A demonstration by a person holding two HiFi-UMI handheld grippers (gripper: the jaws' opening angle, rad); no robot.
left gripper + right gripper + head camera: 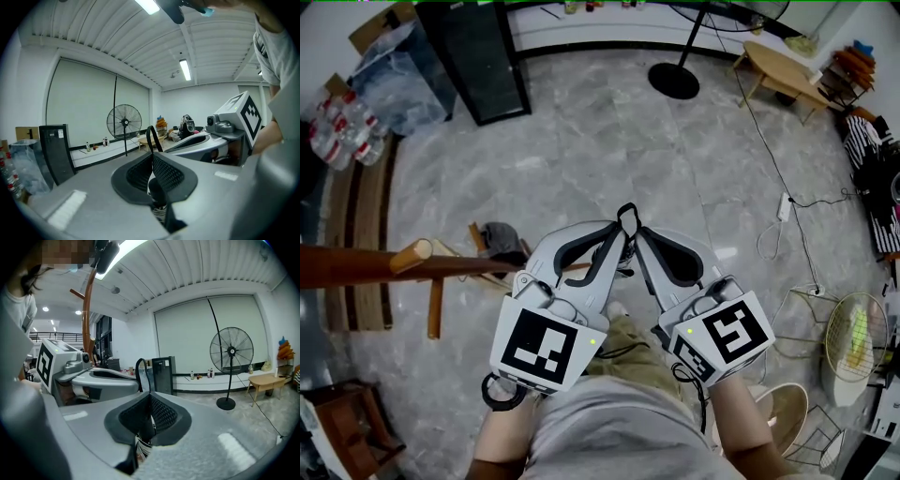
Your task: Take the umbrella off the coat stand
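My left gripper [617, 236] and right gripper [641, 236] are side by side in front of me, tips touching. Both are shut on the umbrella's black strap [626, 217], whose loop sticks up between the tips. The loop shows again as the strap [152, 137] above the left gripper [151, 158] and the strap [139, 372] above the right gripper [150, 400]. Under the jaws I see a dark handle and patterned fabric of the umbrella [159, 208], also the umbrella [140, 451]; the rest is hidden. The wooden coat stand [356, 265] with its peg [412, 255] is to my left, apart from the grippers.
A floor fan's base [673, 81] and a low wooden table [783, 67] stand ahead on the marble floor. A black cabinet [478, 61] and water bottles [342, 127] are at the far left. A power strip with cable [785, 206] and a wire basket [853, 337] lie right.
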